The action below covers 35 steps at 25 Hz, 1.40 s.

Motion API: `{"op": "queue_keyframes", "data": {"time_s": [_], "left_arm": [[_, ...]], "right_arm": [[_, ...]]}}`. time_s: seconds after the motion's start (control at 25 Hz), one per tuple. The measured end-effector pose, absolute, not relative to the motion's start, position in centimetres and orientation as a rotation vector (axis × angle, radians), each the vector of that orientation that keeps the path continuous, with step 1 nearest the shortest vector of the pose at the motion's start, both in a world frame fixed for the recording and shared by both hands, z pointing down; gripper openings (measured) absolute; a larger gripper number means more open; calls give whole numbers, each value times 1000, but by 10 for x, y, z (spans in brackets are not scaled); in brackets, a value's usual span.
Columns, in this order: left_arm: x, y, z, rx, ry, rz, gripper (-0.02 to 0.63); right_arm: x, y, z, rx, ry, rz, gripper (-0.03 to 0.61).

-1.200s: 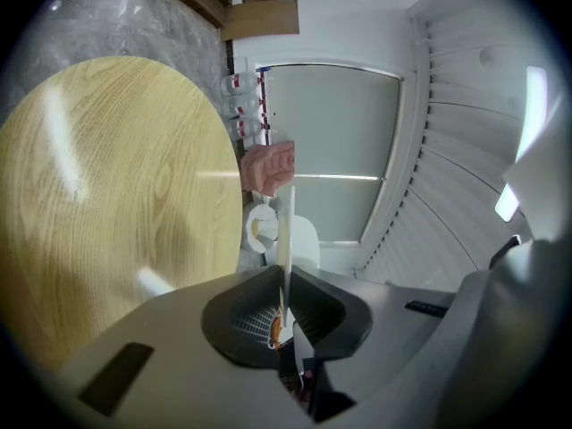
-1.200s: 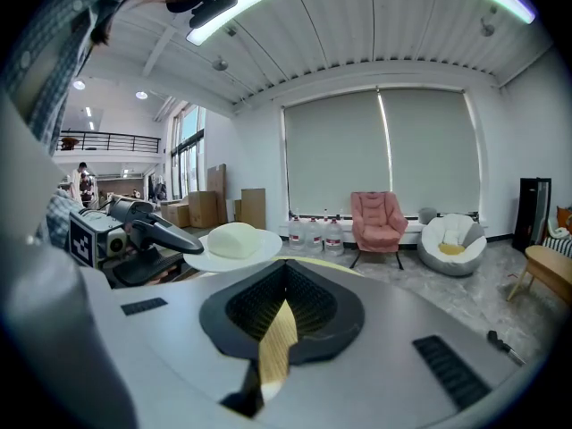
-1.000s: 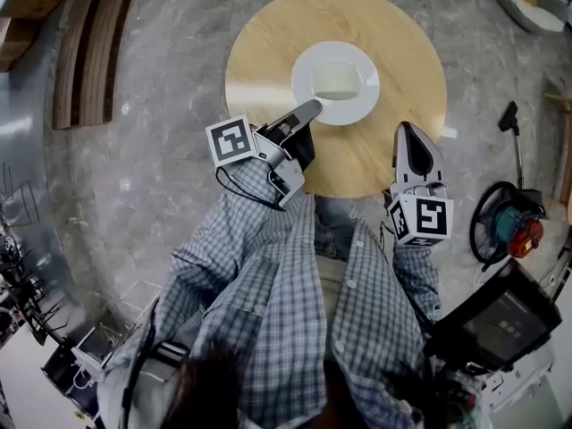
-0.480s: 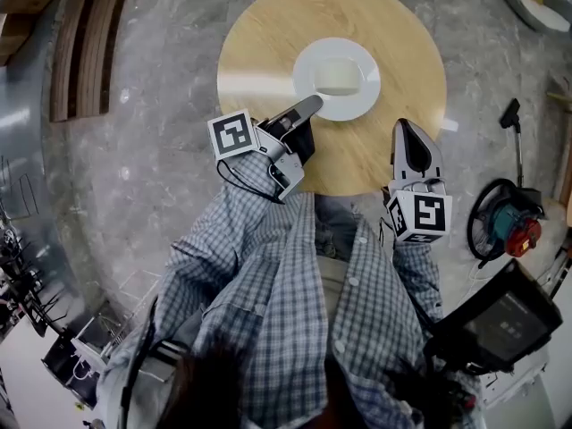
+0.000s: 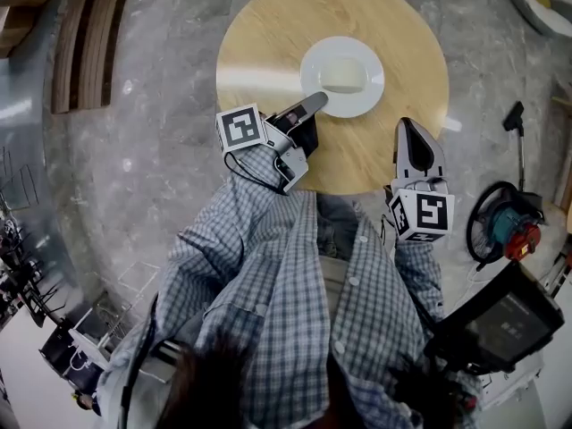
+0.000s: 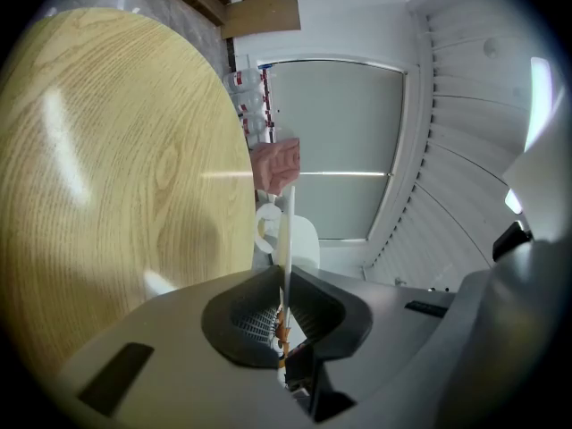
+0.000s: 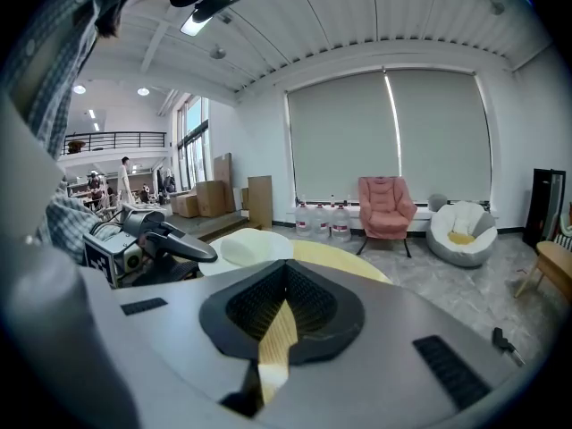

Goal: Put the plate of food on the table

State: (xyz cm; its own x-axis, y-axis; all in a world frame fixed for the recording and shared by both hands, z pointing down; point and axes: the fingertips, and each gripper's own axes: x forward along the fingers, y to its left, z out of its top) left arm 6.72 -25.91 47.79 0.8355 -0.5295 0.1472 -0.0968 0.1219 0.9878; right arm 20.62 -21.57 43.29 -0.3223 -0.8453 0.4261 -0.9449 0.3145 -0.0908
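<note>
A white plate (image 5: 342, 76) with a pale block of food sits over the middle of the round wooden table (image 5: 268, 43). My left gripper (image 5: 315, 104) is shut on the plate's near-left rim. In the left gripper view the plate (image 6: 286, 231) shows edge-on as a thin white line between the jaws, beside the table (image 6: 107, 168). Whether its base touches the wood I cannot tell. My right gripper (image 5: 412, 130) is shut and holds nothing, hovering over the table's near right edge. The right gripper view shows the plate (image 7: 255, 247) and the left gripper (image 7: 165, 239) to its left.
The grey stone floor holds a red and teal machine with a hose (image 5: 509, 231) at the right and a black device (image 5: 500, 315) near my right side. Wooden planks (image 5: 89, 43) lie at far left. Beyond the table stand a pink armchair (image 7: 386, 206), water bottles (image 7: 322, 220) and a white beanbag (image 7: 460, 232).
My left gripper has carried the plate a little farther in over the table. The right gripper has barely shifted at the near right edge.
</note>
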Motion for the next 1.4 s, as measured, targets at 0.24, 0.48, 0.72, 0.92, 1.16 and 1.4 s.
{"op": "queue_keyframes", "data": {"time_s": [0.24,0.48,0.72,0.92,1.16,1.4], "left_arm": [[62,-257,505,1403,-583,-291,26],[62,-252,527,1388,-599,-255,26],[65,-252,545,1369,-599,-220,26],[67,-252,553,1369,-601,-191,26],[66,-248,562,1355,-607,-171,26],[64,-245,571,1345,-615,-145,26]], "right_arm": [[204,-222,438,1594,-2296,483,6],[208,-220,443,1592,-2291,496,6],[209,-221,449,1588,-2277,514,6],[206,-220,451,1580,-2277,527,6],[205,-216,456,1577,-2266,545,6],[206,-215,460,1580,-2253,560,6]]}}
